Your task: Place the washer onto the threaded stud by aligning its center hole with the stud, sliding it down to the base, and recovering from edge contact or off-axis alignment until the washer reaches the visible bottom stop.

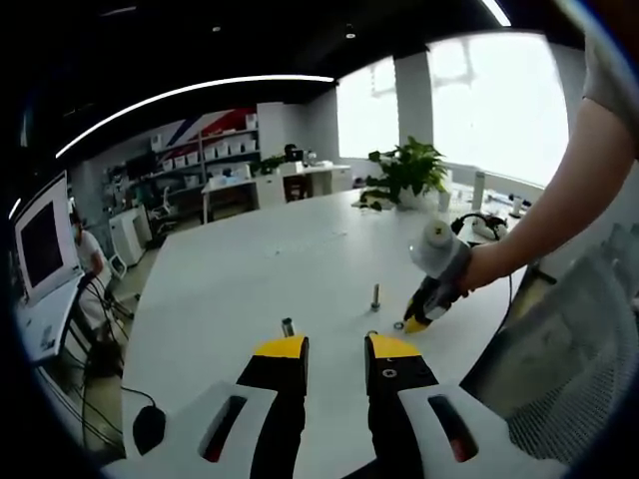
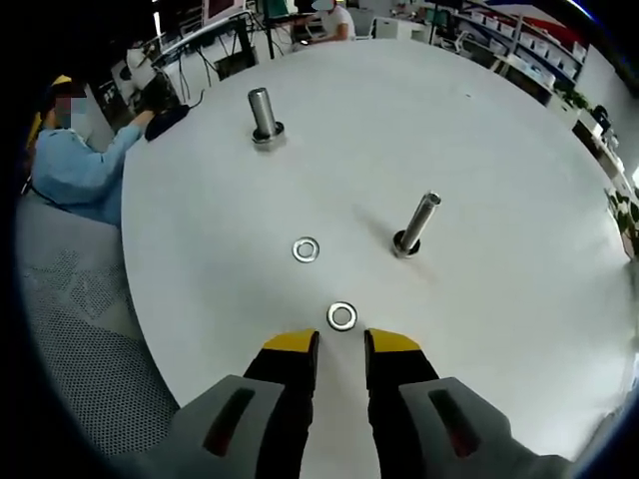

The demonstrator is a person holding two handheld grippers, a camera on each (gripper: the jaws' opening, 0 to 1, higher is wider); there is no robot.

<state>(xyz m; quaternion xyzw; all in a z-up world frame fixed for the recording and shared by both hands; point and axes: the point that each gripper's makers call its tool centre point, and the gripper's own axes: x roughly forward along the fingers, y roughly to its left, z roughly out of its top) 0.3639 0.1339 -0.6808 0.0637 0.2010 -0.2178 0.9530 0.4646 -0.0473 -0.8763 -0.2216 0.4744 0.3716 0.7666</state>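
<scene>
Right gripper point(image 2: 341, 342) hangs just short of a washer point(image 2: 341, 316), jaws apart, nothing held. Left gripper point(image 1: 336, 346) is apart too, over the tabletop point(image 1: 260, 269).

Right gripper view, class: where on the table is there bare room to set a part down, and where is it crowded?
Bare: the wide table stretch right of the tilted stud, and the far part beyond the upright stud. Crowded: the middle strip, where two washers lie between the studs and the right tool.
</scene>
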